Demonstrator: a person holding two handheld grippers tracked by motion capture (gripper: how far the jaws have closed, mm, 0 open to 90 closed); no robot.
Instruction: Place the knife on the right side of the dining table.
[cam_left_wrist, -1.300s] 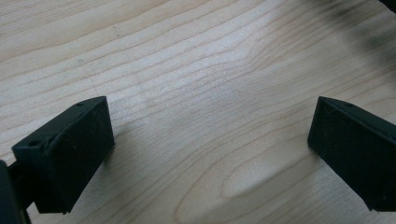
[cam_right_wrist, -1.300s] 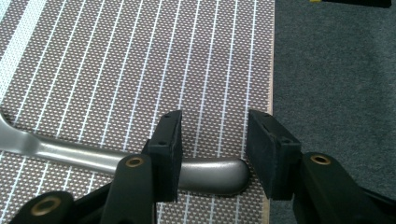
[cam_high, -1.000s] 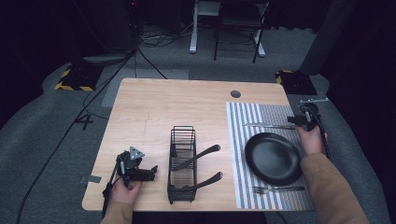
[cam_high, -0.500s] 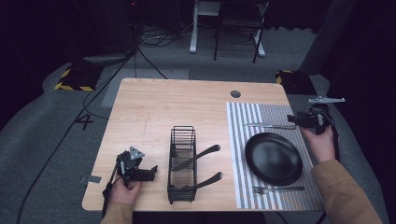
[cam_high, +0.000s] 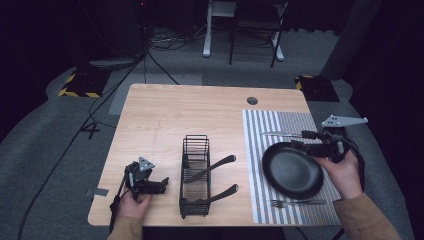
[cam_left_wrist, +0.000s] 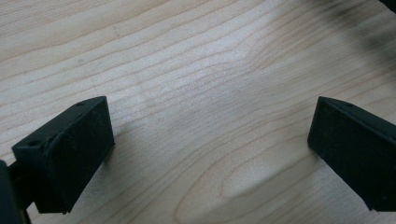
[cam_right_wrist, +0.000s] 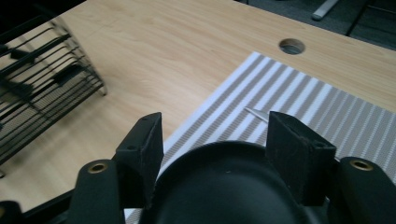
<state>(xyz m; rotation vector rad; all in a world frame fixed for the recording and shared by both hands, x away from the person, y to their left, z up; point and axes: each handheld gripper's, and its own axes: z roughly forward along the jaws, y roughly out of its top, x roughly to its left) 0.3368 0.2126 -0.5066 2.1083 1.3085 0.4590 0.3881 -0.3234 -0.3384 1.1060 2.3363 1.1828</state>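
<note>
My right gripper (cam_high: 301, 140) hovers over the far right rim of a black plate (cam_high: 292, 172) lying on the striped placemat (cam_high: 252, 145). Its jaws have just been opening and stand apart with nothing gripped; in the right gripper view (cam_right_wrist: 215, 128) the plate (cam_right_wrist: 229, 186) lies below them. A knife (cam_high: 277, 134) rests on the mat behind the plate, its tip (cam_right_wrist: 257, 113) just past the jaws. My left gripper (cam_high: 164, 184) sits on the table's front left, open over bare wood (cam_left_wrist: 205, 154).
A black wire rack (cam_high: 195, 137) stands mid-table with two black-handled utensils (cam_high: 217, 164) sticking out to the right. A fork (cam_high: 297, 202) lies on the mat in front of the plate. A cable hole (cam_high: 252, 100) sits near the table's back edge.
The right gripper has come from the knife's end at the back of the mat toward the near side, over the plate's rim, and its jaws stand wider. The left gripper has stayed put.
</note>
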